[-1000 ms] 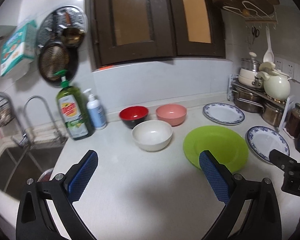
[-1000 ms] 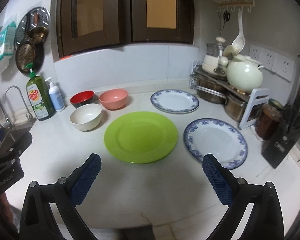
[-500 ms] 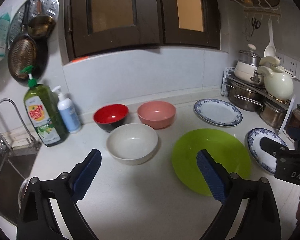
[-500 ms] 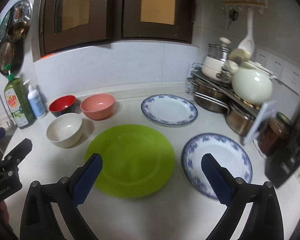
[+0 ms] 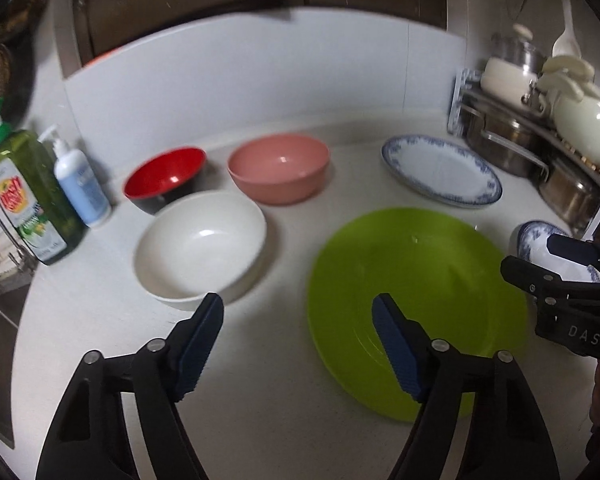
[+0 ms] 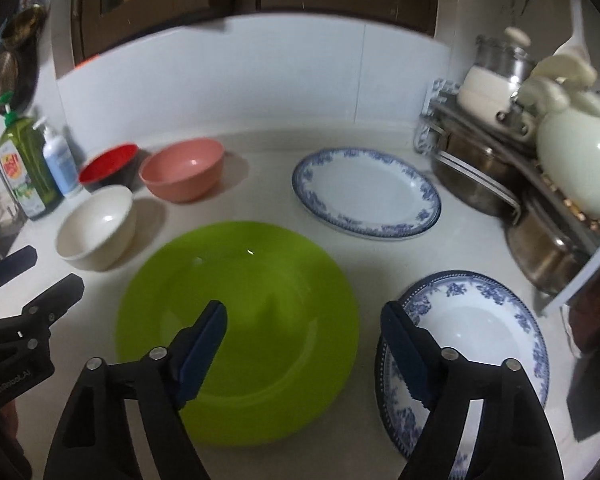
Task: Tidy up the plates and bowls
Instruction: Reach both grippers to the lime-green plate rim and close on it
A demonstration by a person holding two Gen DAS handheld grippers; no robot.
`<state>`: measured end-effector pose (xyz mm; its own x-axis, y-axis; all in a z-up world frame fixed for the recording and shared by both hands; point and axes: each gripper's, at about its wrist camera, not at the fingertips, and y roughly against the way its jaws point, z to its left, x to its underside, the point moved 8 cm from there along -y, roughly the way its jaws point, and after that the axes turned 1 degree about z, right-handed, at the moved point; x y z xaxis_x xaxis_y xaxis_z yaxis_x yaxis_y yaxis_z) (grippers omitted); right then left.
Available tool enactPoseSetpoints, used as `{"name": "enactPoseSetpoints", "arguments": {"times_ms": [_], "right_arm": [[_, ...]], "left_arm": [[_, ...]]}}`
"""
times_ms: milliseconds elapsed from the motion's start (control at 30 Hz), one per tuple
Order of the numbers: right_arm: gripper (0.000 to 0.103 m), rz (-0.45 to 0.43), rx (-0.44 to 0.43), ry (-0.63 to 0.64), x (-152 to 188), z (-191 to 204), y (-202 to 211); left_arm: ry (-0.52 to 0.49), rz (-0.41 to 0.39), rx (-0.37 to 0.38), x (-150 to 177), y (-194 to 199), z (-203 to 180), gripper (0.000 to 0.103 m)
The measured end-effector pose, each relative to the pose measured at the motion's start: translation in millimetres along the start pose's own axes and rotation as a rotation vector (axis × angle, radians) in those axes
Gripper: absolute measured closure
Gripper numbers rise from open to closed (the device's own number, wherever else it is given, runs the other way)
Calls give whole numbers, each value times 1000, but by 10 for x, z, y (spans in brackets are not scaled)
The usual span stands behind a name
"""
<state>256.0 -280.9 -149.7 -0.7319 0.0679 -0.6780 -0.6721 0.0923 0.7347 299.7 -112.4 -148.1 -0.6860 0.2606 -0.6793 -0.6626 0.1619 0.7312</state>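
The left gripper, black-framed with blue ribbed pads, is held above the white kitchen counter with its jaws closing; nothing is caught between them, only bare counter. Just ahead of its left finger the cream-white round bowl is seen, and beyond that bowl the red bowl with a black outside and the salmon-pink bowl are set side by side near the wall. Under and past its right finger the large lime-green round plate is spread.

The right gripper (the same build) is likewise closing on nothing. Its left finger is seen over the green plate, while its right finger is over the near rim of the white plate with a blue floral border; the gap between these two plates lies between the jaws. A second blue-bordered white plate is placed further ahead, towards the wall. To the far right a metal rack of steel pots is found, and to the far left a green dish-soap bottle.
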Motion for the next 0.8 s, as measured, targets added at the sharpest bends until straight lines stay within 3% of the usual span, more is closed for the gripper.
{"name": "enactPoseSetpoints", "arguments": {"times_ms": [300, 800], "right_arm": [[36, 117, -34, 4, 84, -134, -473], [47, 148, -36, 21, 60, -229, -681]], "left_arm": [[-1, 100, 9, 87, -379, -122, 37], [24, 199, 71, 203, -619, -179, 50]]}}
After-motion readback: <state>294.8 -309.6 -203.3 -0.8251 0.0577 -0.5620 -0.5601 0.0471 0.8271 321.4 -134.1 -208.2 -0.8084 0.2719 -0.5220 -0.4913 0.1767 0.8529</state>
